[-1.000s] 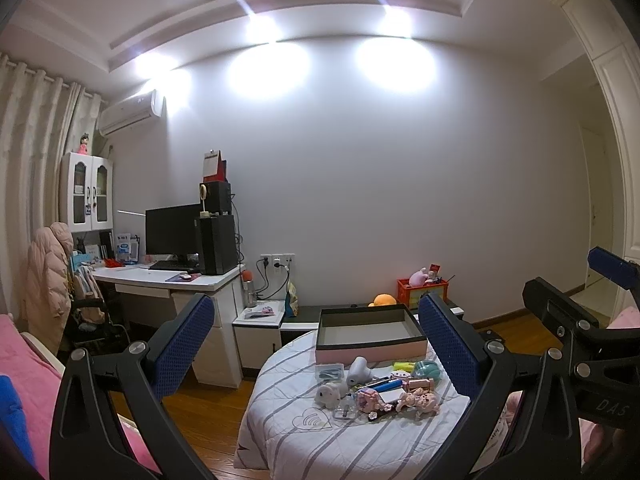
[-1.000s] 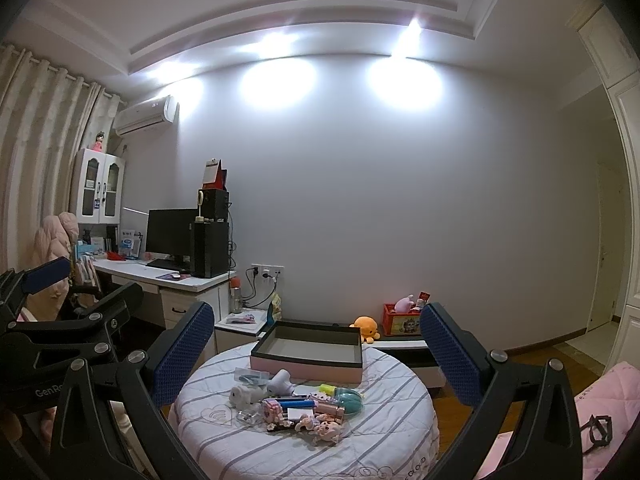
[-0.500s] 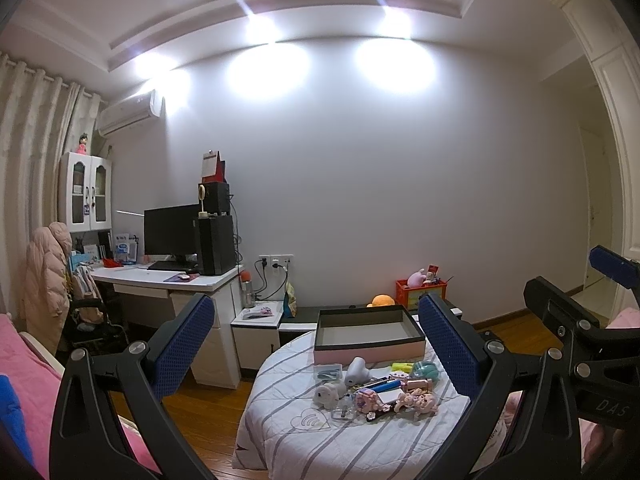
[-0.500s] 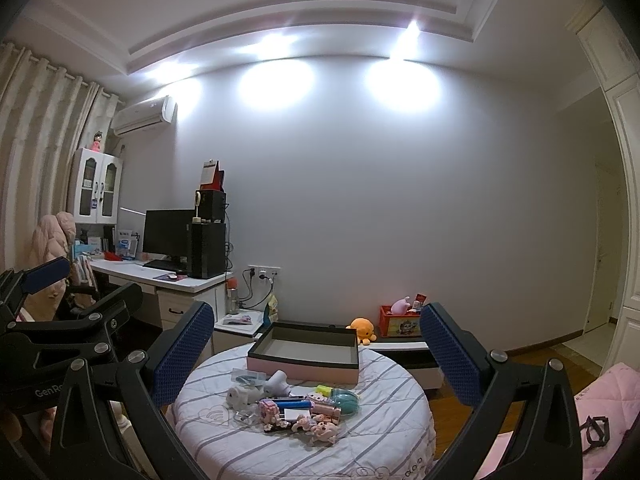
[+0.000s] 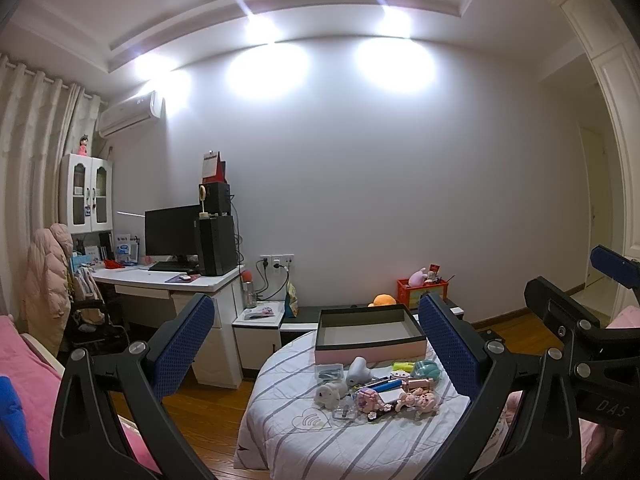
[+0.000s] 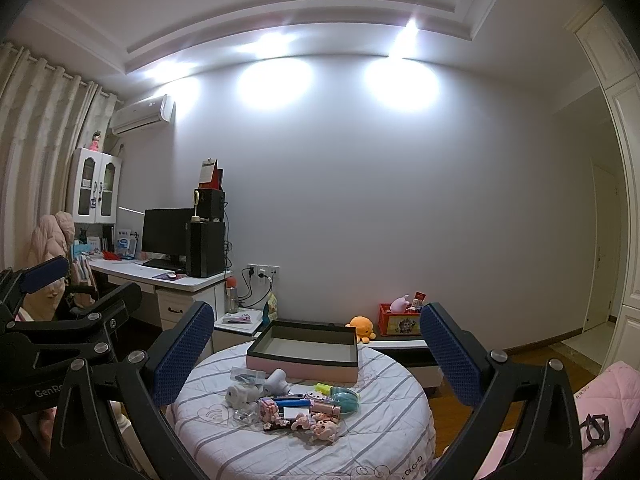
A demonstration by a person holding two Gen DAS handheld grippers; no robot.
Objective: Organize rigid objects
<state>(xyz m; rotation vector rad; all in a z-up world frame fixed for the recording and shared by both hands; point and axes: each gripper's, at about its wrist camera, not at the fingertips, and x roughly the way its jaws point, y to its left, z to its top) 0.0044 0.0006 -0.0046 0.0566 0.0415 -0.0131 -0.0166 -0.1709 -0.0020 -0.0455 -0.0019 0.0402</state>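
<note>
A round table [image 5: 304, 444] with a striped white cloth carries a pile of small toys [image 5: 376, 392]: a white handheld device [image 5: 357, 370], a teal shell-like case [image 5: 427, 369], a pink doll figure [image 5: 418, 399], a blue pen. Behind them lies an open, empty pink box [image 5: 370, 334] with a dark rim. The pile [image 6: 296, 404], the box [image 6: 304, 346] and the table [image 6: 360, 448] show in the right wrist view too. My left gripper [image 5: 316, 344] and right gripper [image 6: 316, 348] are both open, empty, and held well back from the table.
A white desk [image 5: 168, 284] with a monitor and speakers stands at the left, a low nightstand [image 5: 258, 320] beside it. A red toy crate [image 5: 422, 290] and an orange plush [image 6: 361, 327] sit by the far wall. Pink bedding [image 5: 24, 376] lies at the lower left.
Both views have shifted slightly; the table and toys sit a little lower and nearer in frame. Both grippers stay open and empty.
</note>
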